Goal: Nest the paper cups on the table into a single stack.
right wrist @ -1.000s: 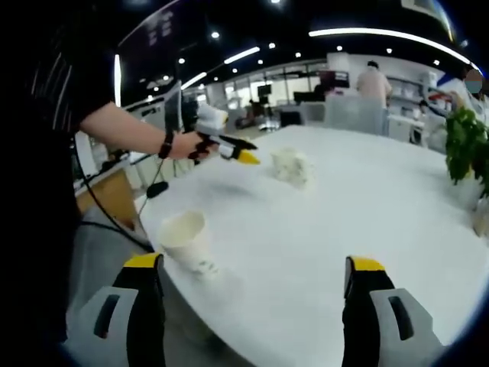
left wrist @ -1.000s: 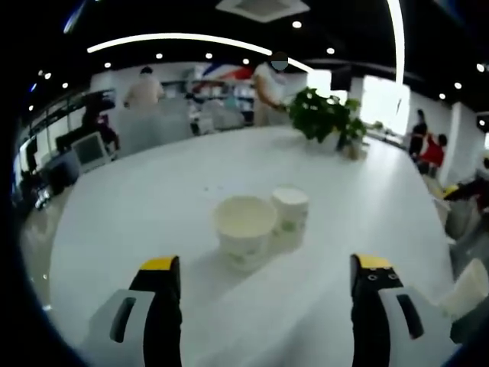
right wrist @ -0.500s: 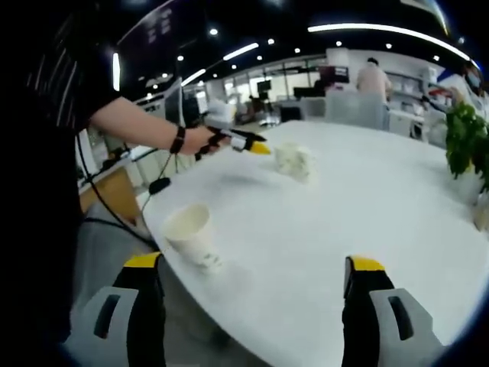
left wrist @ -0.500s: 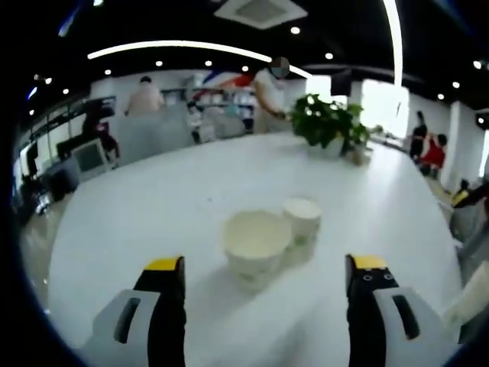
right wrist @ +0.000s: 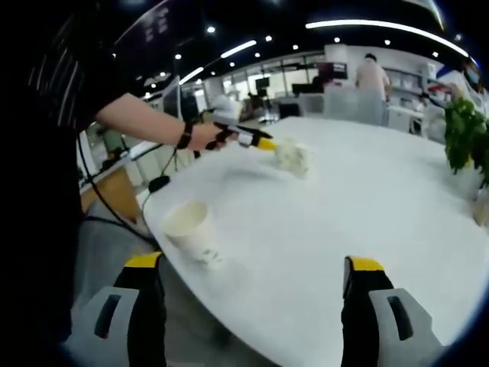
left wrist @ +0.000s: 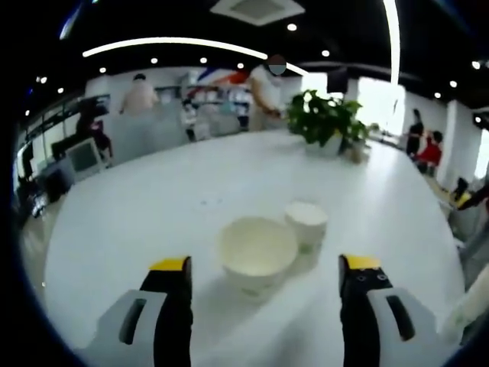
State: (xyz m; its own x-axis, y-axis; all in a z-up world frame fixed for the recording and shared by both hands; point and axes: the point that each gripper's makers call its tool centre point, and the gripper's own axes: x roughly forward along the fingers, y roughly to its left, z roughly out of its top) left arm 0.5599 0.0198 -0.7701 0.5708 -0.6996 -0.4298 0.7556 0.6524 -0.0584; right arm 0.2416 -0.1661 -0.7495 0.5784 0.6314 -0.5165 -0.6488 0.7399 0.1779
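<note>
White and round, the worktop (left wrist: 153,206) stands in an open office with ceiling spotlights and one potted plant (left wrist: 325,122). We count three paper cups: two side by side (left wrist: 257,252) (left wrist: 307,223) just ahead of the left claw (left wrist: 263,284) — spread, holding nothing — and a third (right wrist: 191,229) near the worktop's edge. The right claw (right wrist: 248,284) is likewise spread and empty. Since the earlier frame the left claw has closed on the pair.
</note>
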